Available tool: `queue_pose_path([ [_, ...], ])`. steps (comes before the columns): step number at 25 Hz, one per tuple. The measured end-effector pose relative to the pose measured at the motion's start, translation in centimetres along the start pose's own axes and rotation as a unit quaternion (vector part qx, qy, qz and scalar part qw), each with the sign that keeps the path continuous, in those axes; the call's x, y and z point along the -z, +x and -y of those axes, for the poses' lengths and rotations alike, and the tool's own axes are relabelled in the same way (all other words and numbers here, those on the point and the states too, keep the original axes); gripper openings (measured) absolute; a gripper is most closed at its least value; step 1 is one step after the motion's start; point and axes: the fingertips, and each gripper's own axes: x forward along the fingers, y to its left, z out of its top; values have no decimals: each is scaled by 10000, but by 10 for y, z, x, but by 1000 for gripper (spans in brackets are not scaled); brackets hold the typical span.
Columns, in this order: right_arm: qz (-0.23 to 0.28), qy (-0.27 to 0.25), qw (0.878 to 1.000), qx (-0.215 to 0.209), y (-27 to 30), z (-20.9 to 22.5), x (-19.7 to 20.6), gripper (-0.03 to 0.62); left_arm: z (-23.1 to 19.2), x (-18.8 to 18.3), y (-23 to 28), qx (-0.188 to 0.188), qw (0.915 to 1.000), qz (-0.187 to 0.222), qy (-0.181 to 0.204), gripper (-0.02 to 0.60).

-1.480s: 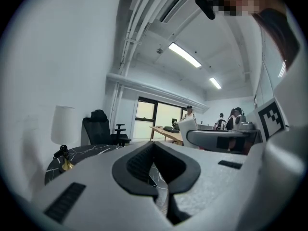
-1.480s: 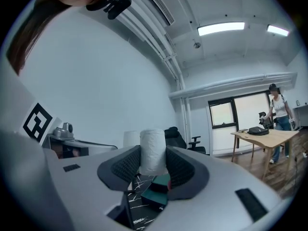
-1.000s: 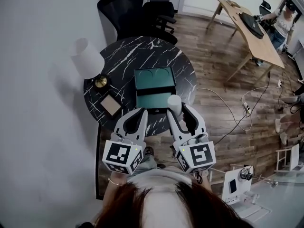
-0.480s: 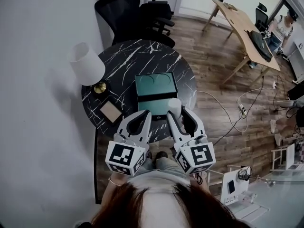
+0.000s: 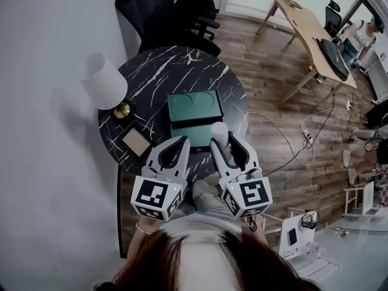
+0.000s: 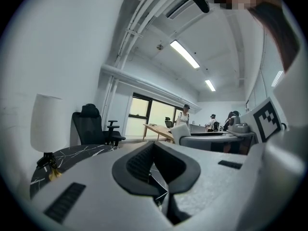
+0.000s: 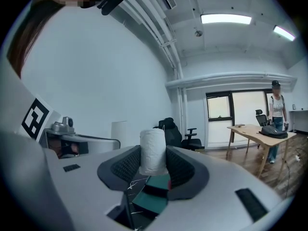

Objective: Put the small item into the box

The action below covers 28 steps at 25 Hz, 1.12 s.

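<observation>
Both grippers have drifted slightly leftward. The right gripper (image 5: 223,143) clamps the white roll (image 5: 219,132) at the green box's (image 5: 194,105) front right corner, near the table's (image 5: 157,71) front edge; the roll's lower end is hidden. The left gripper (image 5: 180,143) is closed, empty.

Likely office: swivel chairs (image 5: 144,16), wooden desk (image 5: 309,32), ceiling strip lights (image 7: 226,19).

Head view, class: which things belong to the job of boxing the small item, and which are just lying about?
Job: white roll, held in the right gripper; green box, open on the round table.
Lying about: lamp; small square frame; black office chairs; wooden desk.
</observation>
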Motion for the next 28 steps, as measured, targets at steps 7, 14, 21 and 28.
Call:
queue_pose_path([
  [7, -161, -64, 9997, -169, 21, 17, 9, 184, -10, -8, 25, -129, 9999, 11, 37, 8],
  [14, -476, -313, 9972, -478, 46, 31, 24, 184, -22, -15, 48, -314, 9995, 22, 41, 8],
  [21, -849, -672, 9900, -899, 72, 36, 49, 184, -31, -20, 65, -506, 9987, 64, 11, 8],
  [28, -1296, -1130, 9756, -1362, 93, 34, 85, 184, -39, -22, 78, -588, 9983, 57, 4, 8],
])
